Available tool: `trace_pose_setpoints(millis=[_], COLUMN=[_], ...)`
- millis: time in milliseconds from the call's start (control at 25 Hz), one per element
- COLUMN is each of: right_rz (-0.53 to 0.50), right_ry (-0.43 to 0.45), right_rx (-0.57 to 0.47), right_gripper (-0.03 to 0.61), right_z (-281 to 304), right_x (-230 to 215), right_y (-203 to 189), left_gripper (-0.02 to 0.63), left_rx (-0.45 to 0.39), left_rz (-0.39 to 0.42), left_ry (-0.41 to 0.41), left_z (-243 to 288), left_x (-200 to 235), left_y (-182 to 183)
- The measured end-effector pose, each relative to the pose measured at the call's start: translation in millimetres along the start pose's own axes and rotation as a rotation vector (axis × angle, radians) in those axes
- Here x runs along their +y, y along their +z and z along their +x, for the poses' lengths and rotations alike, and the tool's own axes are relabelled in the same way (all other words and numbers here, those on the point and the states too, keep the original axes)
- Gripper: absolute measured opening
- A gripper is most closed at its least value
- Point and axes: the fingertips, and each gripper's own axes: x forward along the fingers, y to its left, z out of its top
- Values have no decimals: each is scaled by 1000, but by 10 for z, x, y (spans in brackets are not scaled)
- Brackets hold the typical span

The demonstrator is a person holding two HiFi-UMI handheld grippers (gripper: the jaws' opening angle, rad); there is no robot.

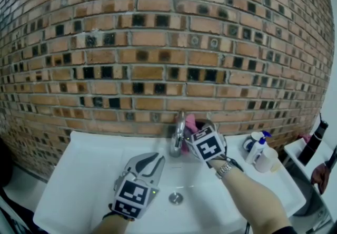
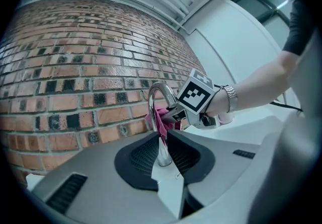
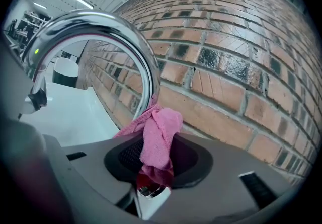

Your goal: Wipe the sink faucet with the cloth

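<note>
A chrome gooseneck faucet (image 1: 178,134) rises at the back of the white sink (image 1: 79,175). My right gripper (image 1: 191,131) is shut on a pink cloth (image 1: 189,121), which it holds against the back of the faucet's arch. In the right gripper view the cloth (image 3: 157,137) is bunched between the jaws of the right gripper (image 3: 152,167), and its edge touches the curved spout (image 3: 100,21). My left gripper (image 1: 158,159) is shut with nothing in it and points at the faucet's base from the basin. Its own view shows the faucet (image 2: 157,112), the cloth (image 2: 163,121) and the right gripper (image 2: 173,116) ahead.
A brick wall (image 1: 158,43) stands directly behind the sink. The drain (image 1: 176,198) lies in the basin below the faucet. White bottles (image 1: 259,150), one with a blue top, stand at the sink's right rim, with a black bottle (image 1: 316,141) further right.
</note>
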Motion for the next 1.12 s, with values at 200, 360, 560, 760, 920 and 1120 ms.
trace_pose_setpoints(millis=[200,360,560,760,920,1120], right_rz=[7,5,15,10,-3,-1], right_ry=[3,4,4,-7,-13,-15], right_rx=[-9,-13,-25,-25,-33,-39], right_gripper=[106,107,109,112,112,114], right_z=[-37,-57,-87,-135,-170,-235], right_x=[58,75,111,145,180,250], right_y=[-31,-26,-15,-65,-78,-109], left_gripper=[58,58,58,58,58,58], left_rx=[1,3,2,11,12,12], left_rz=[3,6,7,13,19,22], left_ry=[-2,-3,-5,-7,-8,-10], left_z=[4,6,1,3,17,22], left_x=[-11,-13,-8,-17,-13,-22], left_y=[0,-5,-2,-20,-38,-41])
